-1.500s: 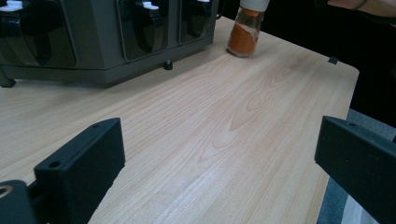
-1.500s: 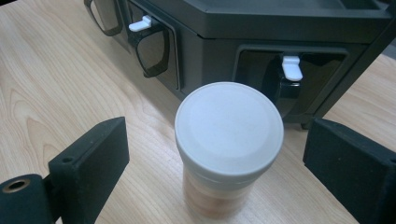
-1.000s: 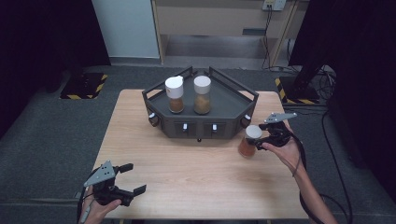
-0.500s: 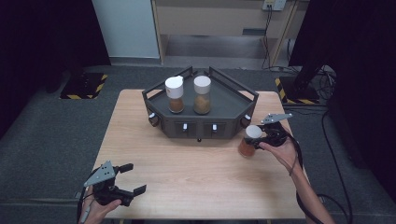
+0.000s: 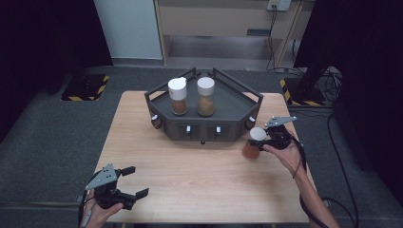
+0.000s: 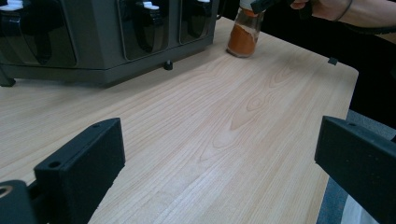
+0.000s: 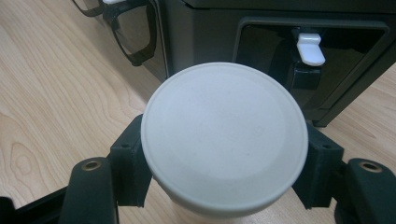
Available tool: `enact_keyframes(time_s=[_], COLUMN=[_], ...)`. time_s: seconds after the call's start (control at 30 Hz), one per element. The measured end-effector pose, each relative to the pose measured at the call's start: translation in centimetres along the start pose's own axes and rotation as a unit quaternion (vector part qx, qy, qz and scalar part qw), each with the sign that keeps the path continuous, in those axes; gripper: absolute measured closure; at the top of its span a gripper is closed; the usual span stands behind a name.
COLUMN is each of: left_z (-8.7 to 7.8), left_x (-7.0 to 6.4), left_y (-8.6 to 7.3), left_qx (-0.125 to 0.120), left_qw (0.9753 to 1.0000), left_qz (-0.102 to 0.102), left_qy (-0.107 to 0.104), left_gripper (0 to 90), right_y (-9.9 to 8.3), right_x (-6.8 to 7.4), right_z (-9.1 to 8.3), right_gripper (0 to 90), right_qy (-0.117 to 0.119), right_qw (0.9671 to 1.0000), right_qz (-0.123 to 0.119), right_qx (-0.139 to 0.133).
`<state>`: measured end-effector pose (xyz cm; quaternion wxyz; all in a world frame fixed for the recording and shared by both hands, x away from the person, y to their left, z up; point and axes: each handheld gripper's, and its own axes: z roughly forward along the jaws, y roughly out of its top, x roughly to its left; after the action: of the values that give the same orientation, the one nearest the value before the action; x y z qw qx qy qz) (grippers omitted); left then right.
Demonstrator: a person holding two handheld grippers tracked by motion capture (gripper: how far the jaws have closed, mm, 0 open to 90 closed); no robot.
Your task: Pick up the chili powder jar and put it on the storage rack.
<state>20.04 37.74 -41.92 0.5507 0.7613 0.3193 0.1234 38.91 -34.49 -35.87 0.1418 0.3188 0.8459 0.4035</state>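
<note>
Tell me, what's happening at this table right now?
A person works with two handheld grippers. The right gripper is clamped around a white-capped glass jar of orange powder, at the wooden table by the dark grey angular rack's right corner. Two similar white-capped jars of brown powder stand on the rack. The left gripper waits open near the table's front left corner.

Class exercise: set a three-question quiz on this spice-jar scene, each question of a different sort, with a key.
1. True or false: the left tool holds a jar.
2. How many white-capped glass spice jars stand on the dark grey angular rack?
3. The right tool grips its white-capped jar of orange powder: A by the base, B just under the cap, C not at all.

Key: 1 false, its jaws are open over the light wooden table. 2 two. 3 B.
</note>
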Motion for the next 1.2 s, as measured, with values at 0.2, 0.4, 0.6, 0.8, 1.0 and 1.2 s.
enact_keyframes(time_s=[0.2, 0.4, 0.6, 0.8, 1.0, 1.2], left_z=[0.0, 0.0, 0.1, 0.1, 0.1, 0.2], left_x=[0.0, 0.0, 0.0, 0.0, 0.1, 0.1], left_y=[0.0, 0.0, 0.0, 0.1, 0.1, 0.1], left_qx=[0.001, 0.001, 0.002, 0.003, 0.004, 0.006], left_qw=[1.0000, 1.0000, 1.0000, 1.0000, 1.0000, 1.0000], left_qz=[0.000, 0.000, -0.001, -0.001, 0.000, 0.000], left_qy=[0.000, -0.001, -0.002, -0.003, -0.005, -0.004], left_gripper=[0.4, 0.4, 0.4, 0.4, 0.4, 0.4], right_y=[-0.1, 0.7, 1.6, 3.1, 4.4, 6.7], right_x=[-0.3, -0.3, -0.6, -0.9, -1.1, -1.0], right_z=[-0.2, -0.6, -1.4, -2.1, -3.0, -3.7], right_gripper=[34.5, 34.5, 34.5, 34.6, 34.6, 34.6], right_qy=[0.005, 0.003, 0.020, 0.043, 0.067, 0.088], right_qw=[1.0000, 0.9998, 0.9993, 0.9983, 0.9966, 0.9934], right_qz=[-0.005, -0.015, -0.028, -0.035, -0.046, -0.069], right_qx=[-0.001, 0.013, 0.012, 0.019, 0.013, 0.023])
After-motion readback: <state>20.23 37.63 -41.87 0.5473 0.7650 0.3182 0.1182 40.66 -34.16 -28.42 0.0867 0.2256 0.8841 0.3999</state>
